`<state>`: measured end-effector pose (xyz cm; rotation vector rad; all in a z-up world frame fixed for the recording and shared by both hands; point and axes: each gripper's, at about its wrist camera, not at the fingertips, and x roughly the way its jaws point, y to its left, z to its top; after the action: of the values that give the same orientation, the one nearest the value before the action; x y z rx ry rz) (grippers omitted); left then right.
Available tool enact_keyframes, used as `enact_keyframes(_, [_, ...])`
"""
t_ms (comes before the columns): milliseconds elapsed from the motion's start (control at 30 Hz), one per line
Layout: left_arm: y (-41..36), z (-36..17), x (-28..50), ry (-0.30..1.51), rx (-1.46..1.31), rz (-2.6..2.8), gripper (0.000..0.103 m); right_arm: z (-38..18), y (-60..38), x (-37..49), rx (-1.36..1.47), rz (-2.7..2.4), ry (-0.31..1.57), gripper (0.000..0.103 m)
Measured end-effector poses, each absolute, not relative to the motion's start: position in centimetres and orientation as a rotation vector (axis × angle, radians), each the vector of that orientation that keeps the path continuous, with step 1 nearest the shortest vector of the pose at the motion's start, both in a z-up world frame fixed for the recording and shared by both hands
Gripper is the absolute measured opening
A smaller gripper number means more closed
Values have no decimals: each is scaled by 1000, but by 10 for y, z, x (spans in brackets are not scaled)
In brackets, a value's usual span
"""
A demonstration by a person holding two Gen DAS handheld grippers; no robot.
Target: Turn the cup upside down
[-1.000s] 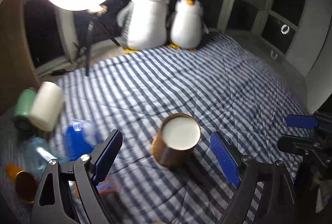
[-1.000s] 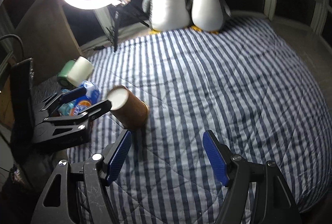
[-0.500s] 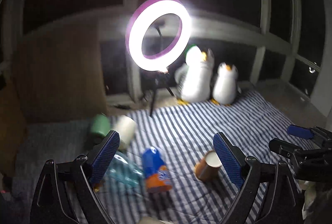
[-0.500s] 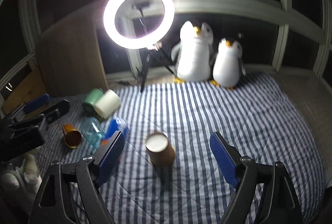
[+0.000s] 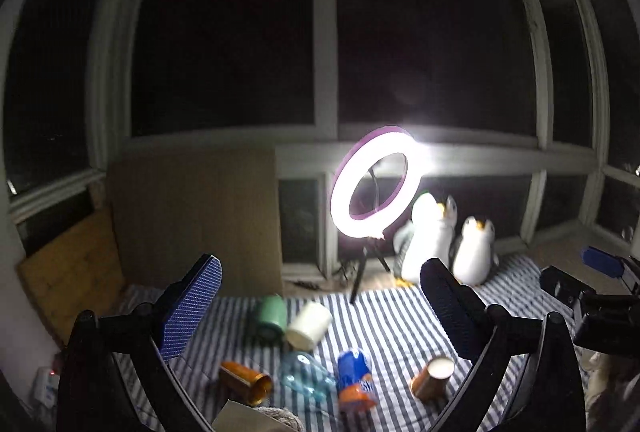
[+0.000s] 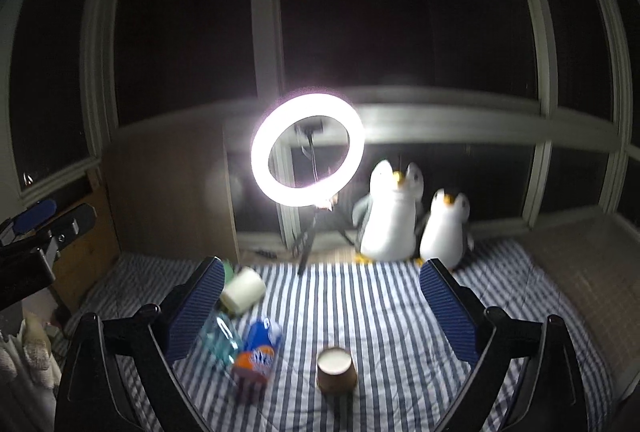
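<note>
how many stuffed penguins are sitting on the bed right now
2. The bigger penguin sits at the far edge of the striped blanket, just right of the ring light; the smaller penguin sits against its right side.

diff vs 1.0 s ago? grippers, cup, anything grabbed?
Both grippers have pulled back and up from the bed: the left gripper and right gripper now see the brown cup much smaller, with far more window in view. Jaws stay wide open; nothing grabbed or released. The cup still stands on the striped bedspread, white end up. The soda bottle and penguins are unmoved.
</note>
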<state>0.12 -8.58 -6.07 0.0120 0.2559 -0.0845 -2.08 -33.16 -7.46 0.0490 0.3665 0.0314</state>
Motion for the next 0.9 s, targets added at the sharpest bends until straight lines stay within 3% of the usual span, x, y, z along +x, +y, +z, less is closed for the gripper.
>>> enact_keyframes(333, [-70, -31, -34, 183, -13, -32, 102, -40, -326, -46, 36, -40, 208, 101])
enact_keyframes(900, [-72, -27, -35, 173, -8, -24, 102, -29, -323, -53, 33, -93, 177, 101])
